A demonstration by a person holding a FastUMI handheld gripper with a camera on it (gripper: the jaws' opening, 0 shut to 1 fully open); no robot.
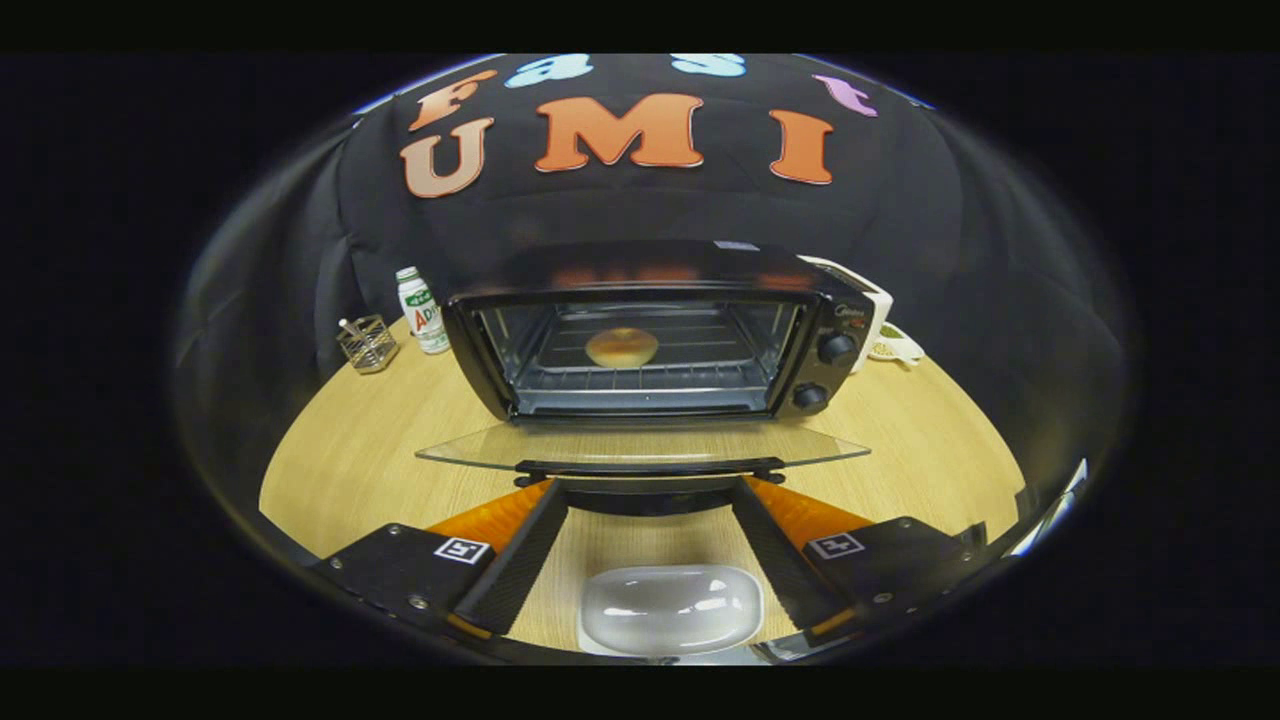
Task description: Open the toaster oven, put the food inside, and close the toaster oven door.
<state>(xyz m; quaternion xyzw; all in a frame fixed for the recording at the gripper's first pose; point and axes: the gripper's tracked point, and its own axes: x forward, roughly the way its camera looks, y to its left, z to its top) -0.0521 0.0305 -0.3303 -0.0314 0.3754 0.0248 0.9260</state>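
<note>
While your gripper (648, 500) hangs low over the pale wooden tabletop (350, 450), its two fingers stand spread wide apart and hold nothing; their tips sit just under the front edge of the lowered glass door (640, 445). That door lies flat, swung all the way down, with its dark handle bar (648, 467) running crosswise between your fingertips. Beyond it, the black boxy toaster oven (650, 335) faces you squarely, its long axis lying side to side and its mouth open toward you. On the wire rack inside rests the round golden-brown bun (621, 347), near the middle. Two black knobs (836, 348) sit on the panel beside the opening. Between your fingers, closer to you, lies a white rounded plate (670, 608). Beside the oven stand a white bottle with a green label (423, 310) and a small wire holder (367, 342).
</note>
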